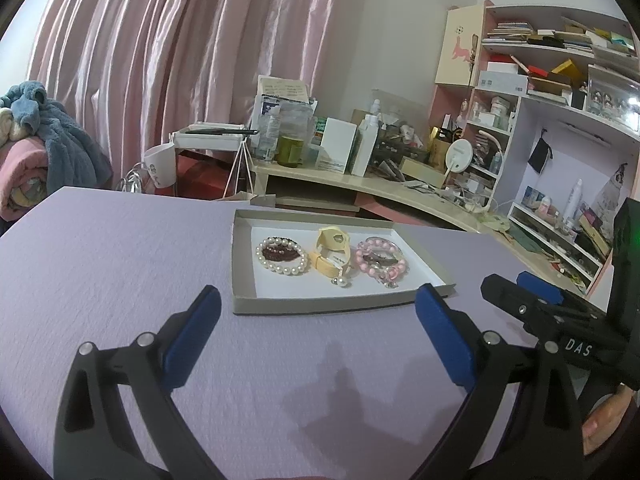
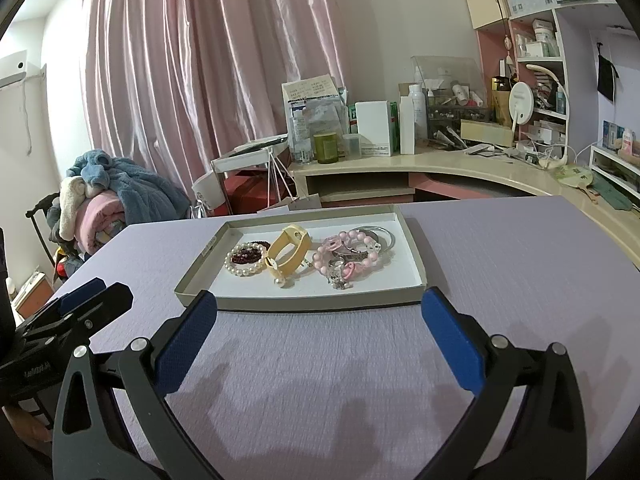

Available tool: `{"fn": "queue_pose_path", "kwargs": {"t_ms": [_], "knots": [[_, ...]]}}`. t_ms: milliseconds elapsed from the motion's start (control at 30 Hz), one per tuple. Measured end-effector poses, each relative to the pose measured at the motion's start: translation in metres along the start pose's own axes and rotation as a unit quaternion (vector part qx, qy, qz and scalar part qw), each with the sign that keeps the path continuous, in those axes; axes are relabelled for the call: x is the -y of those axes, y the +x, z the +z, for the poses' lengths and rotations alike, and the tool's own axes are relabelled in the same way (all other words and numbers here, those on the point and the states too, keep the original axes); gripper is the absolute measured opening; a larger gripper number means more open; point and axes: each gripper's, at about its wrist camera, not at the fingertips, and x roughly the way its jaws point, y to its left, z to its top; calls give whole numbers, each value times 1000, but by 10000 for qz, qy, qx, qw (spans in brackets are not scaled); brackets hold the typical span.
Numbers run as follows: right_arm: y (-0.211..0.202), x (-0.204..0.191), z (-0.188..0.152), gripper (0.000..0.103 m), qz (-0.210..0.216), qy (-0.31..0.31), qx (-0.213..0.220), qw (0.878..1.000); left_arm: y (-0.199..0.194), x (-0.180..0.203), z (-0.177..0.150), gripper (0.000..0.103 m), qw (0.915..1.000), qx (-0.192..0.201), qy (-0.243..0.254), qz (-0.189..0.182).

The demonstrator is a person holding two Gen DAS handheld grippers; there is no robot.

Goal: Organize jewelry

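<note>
text: "DAS" | on: right gripper (image 1: 516, 286) body, white letters | other labels: unreadable

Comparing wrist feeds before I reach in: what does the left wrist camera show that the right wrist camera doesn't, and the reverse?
Only the left wrist view: the open left gripper up close, with the right gripper at the frame's right edge.

Only the right wrist view: the open right gripper up close, and plain silver bangles behind the pink bead bracelets.

Both: the shallow grey cardboard tray on the lilac table, holding a white pearl bracelet and a yellow watch-style band.
</note>
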Motion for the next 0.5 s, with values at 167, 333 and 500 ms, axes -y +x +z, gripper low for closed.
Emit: {"fn": "queue_pose_path", "kwargs": {"t_ms": [167, 333, 500], "knots": [[0, 1, 0, 102, -6, 14, 14, 10000, 0, -1, 1, 98, 10000, 14, 5, 12], [0, 0, 0, 102, -1, -5, -4, 10000, 0, -2, 1, 98, 10000, 8, 2, 19], [1, 0, -1, 102, 2, -7, -6, 10000, 0, -2, 1, 98, 10000, 8, 5, 23]]}}
